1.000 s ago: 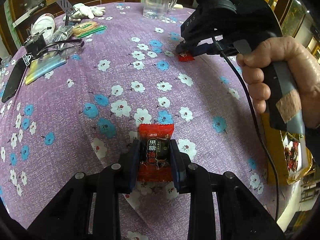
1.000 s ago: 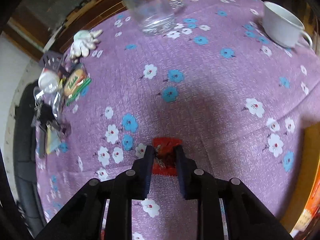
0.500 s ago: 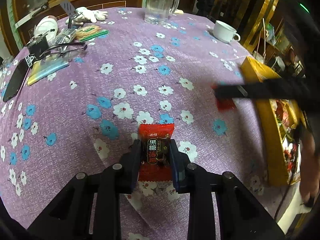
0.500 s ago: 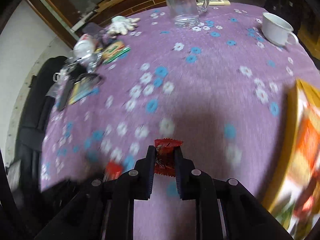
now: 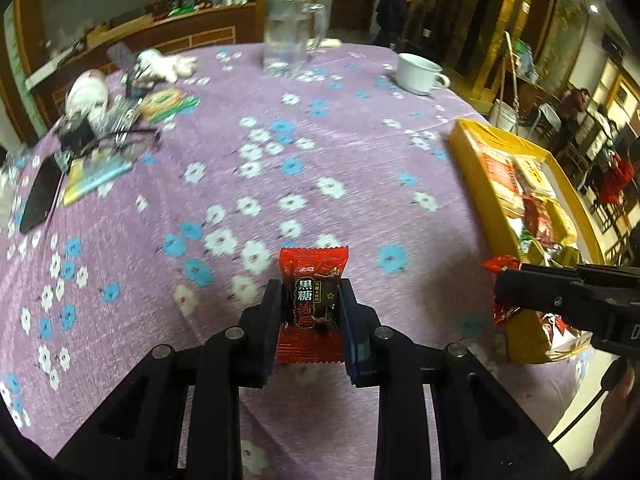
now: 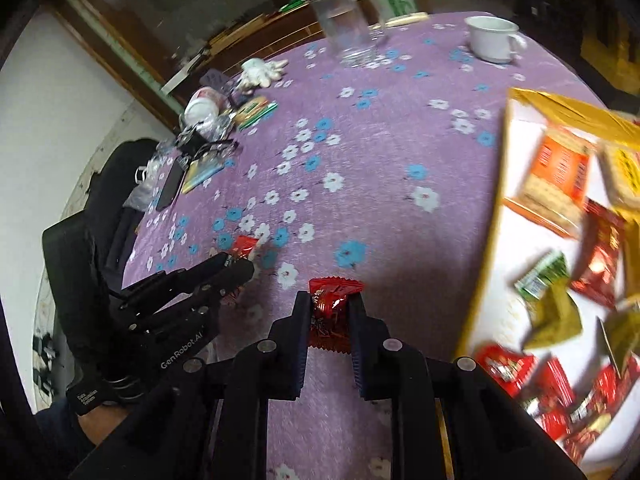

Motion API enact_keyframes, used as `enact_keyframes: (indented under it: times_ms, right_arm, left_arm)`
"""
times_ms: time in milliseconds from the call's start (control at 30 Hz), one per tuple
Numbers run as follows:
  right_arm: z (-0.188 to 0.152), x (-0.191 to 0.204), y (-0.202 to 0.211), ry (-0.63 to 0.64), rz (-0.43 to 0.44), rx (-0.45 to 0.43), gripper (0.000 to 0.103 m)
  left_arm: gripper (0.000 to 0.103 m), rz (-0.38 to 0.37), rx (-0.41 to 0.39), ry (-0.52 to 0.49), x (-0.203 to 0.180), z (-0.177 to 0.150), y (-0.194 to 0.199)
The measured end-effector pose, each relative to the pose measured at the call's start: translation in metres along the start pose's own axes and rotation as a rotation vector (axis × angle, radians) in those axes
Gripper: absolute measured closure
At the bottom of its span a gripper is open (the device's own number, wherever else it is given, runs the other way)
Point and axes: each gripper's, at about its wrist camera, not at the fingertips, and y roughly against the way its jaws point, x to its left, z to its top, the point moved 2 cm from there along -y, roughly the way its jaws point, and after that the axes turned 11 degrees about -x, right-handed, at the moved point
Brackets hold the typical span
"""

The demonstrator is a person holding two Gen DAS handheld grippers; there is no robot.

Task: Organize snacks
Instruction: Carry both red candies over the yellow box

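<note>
The left gripper (image 5: 310, 312) is clamped on a red foil-wrapped candy with a dark label panel (image 5: 313, 300), pads pressed on its 2 long sides. White characters "黑糖" can be read on the panel; the smaller print is too fine to read. Its long axis runs along the fingers, the crimped far end pointing away across the round table in a purple cloth printed with white and blue flowers (image 5: 360, 152), above the cloth near the table's near edge.

The right gripper (image 6: 330, 312) is closed on a second red foil-wrapped candy (image 6: 332, 298), which is crumpled, its crimped end sticking out past the fingertips toward the table's far edge; its print cannot be read. In that view the body of the left gripper bears "GenRobot.AI".

A shallow yellow cardboard tray (image 6: 486, 236) sits at the table's right edge, holding an orange-and-cream packet, green sachets and several red wrappers, their text blurred. At the far edge stand a clear glass pitcher (image 5: 290, 36) and a white ceramic cup (image 5: 418, 74).
</note>
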Motion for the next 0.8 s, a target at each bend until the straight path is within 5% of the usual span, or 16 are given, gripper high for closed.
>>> enact_keyframes:
  times_ms: [800]
  right_arm:
    - [-0.013,-0.044,0.062,-0.082,-0.073,-0.096,0.084]
  left_arm:
    - [0.079,-0.063,-0.08,-0.191,-0.083,0.028,0.012]
